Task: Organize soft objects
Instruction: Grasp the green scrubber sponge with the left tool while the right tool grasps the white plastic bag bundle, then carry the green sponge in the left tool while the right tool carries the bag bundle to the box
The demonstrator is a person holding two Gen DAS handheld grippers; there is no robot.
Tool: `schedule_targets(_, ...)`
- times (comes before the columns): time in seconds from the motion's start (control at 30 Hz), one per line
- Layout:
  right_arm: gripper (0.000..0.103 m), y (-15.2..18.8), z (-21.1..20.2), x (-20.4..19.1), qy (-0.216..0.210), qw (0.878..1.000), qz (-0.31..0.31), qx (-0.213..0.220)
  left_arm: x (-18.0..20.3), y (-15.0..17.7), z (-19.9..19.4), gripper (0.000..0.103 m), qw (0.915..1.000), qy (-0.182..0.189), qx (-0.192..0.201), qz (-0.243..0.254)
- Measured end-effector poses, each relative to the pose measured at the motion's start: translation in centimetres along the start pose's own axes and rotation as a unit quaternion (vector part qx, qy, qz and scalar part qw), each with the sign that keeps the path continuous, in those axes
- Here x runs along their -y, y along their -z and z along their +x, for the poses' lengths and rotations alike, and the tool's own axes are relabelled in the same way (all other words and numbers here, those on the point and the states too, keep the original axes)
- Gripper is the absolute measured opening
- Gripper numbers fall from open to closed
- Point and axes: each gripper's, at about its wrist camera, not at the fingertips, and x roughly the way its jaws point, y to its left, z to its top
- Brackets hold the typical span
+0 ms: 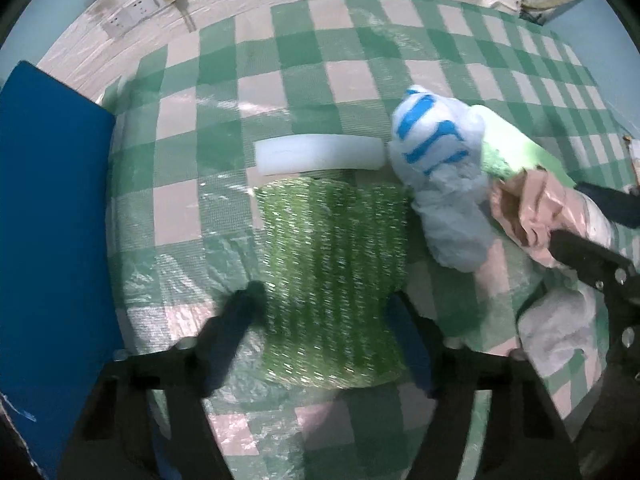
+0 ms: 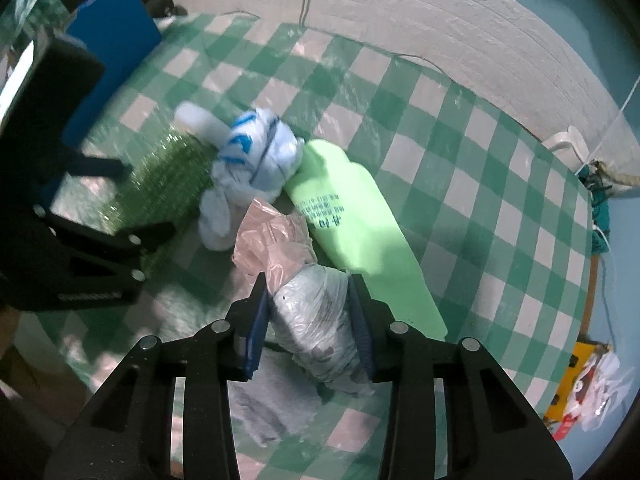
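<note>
Soft bags heaped at mid-table on the green checked cloth (image 1: 280,92): blue-and-white plastic bag (image 2: 256,148), pink plastic bag (image 2: 272,236), grey plastic bundle (image 2: 316,320), light green pouch (image 2: 360,240), green mesh pad (image 1: 328,280).

Right gripper (image 2: 310,320) clenched on the grey plastic bundle, pads pressing both sides. Left gripper (image 1: 320,312) released, fingers straddling the green mesh pad (contact unclear, blurred).

Risks: slick film sliding out of the pads; pink plastic bag, touching the bundle, dragged along; grippers near enough to collide.

Only in left view: white foam strip (image 1: 320,156) beyond the pad. Only in right view: printing on the pouch, far-right clutter off the table.
</note>
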Motion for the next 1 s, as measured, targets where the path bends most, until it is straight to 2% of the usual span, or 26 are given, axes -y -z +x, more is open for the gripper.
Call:
schedule_targets(0.07, 0.037, 0.0, -0.4, 0.2, -0.004, 1.000, 0.004, 0.003, 0.3, 0.9, -0.4, 0.048, 0.9999, 0.010, 0.005, 0.007)
schedule_targets(0.13, 0.037, -0.1, -0.7, 0.4, -0.005, 1.000, 0.007, 0.005, 0.5, 1.3, -0.6, 0.031, 0.9997, 0.020, 0.006, 0.011)
schedule_targets(0.23, 0.037, -0.1, -1.2, 0.2, -0.006, 1.000, 0.010, 0.009, 0.6, 1.5, -0.7, 0.015, 0.9993, 0.035, 0.002, 0.014)
schedule_targets(0.5, 0.037, -0.1, -2.6, -0.1, -0.012, 1.000, 0.012, 0.022, 0.5, 2.8, -2.2, 0.012, 0.9993, 0.030, 0.012, 0.021)
schedule_targets(0.73, 0.037, -0.4, -4.2, -0.7, -0.018, 0.999, 0.014, 0.036, -0.7, 4.3, -4.8, 0.012, 0.9989, 0.024, 0.038, 0.017)
schedule_targets(1.0, 0.037, -1.0, -5.9, -1.9, -0.020, 0.998, 0.013, 0.053, -1.0, 4.5, -7.3, 0.012, 0.9976, 0.006, 0.068, 0.010)
